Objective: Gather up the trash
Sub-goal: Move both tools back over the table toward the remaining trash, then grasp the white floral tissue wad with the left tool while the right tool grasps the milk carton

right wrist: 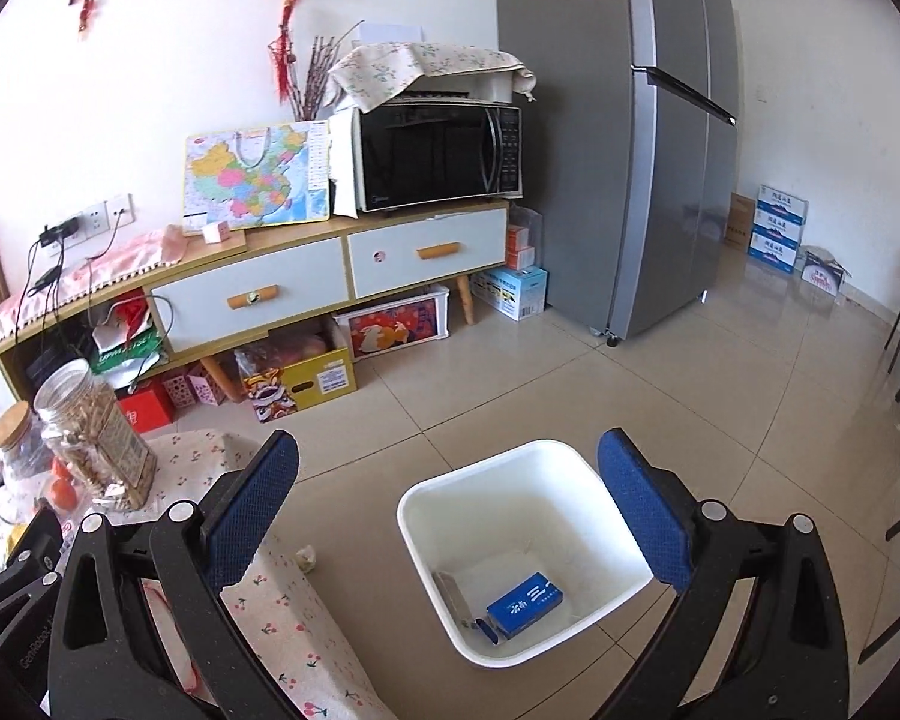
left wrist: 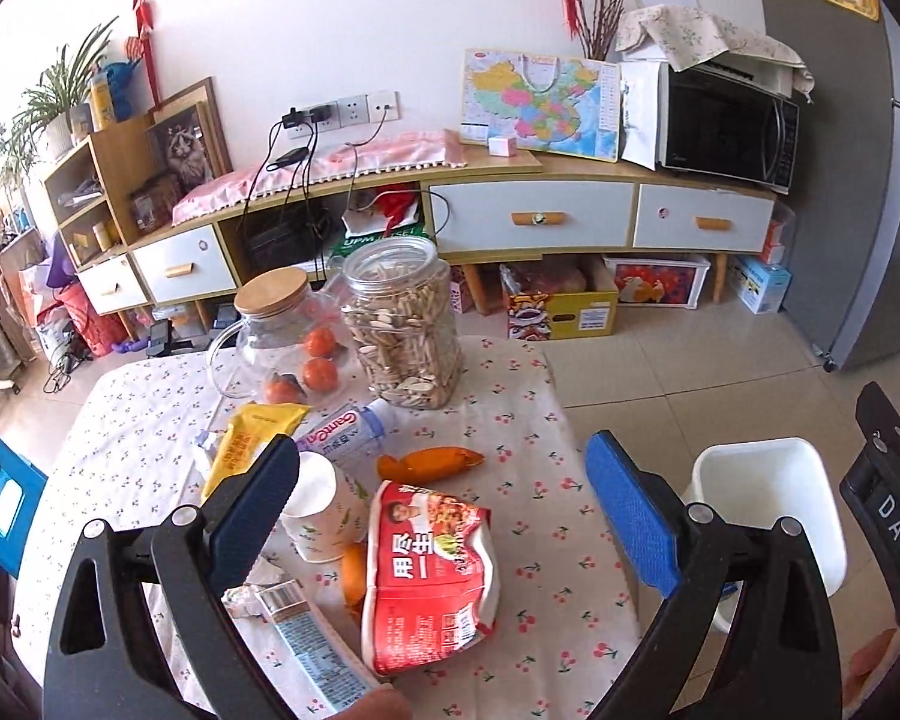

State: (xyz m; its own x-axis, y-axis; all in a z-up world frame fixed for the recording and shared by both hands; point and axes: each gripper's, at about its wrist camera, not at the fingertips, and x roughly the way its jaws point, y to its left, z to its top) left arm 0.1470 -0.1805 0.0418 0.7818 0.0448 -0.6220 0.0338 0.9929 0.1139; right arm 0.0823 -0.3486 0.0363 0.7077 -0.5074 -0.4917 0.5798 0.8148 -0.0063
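Trash lies on the cherry-print tablecloth (left wrist: 540,480): a red snack bag (left wrist: 432,576), a paper cup (left wrist: 324,510) on its side, an orange wrapper (left wrist: 426,462), a plastic bottle (left wrist: 342,429), a yellow packet (left wrist: 252,444) and a barcode wrapper (left wrist: 306,642). My left gripper (left wrist: 444,510) hovers open above the red bag and cup, holding nothing. A white bin (right wrist: 510,510) stands on the floor beside the table with a blue box (right wrist: 525,603) inside. My right gripper (right wrist: 447,516) hangs open and empty over the bin.
A jar of sticks (left wrist: 402,324) and a glass jug with oranges (left wrist: 282,336) stand at the table's far edge. A crumpled paper (right wrist: 307,558) lies on the floor by the table corner. Behind are a low cabinet (left wrist: 534,216), a microwave (right wrist: 438,159) and a fridge (right wrist: 630,138).
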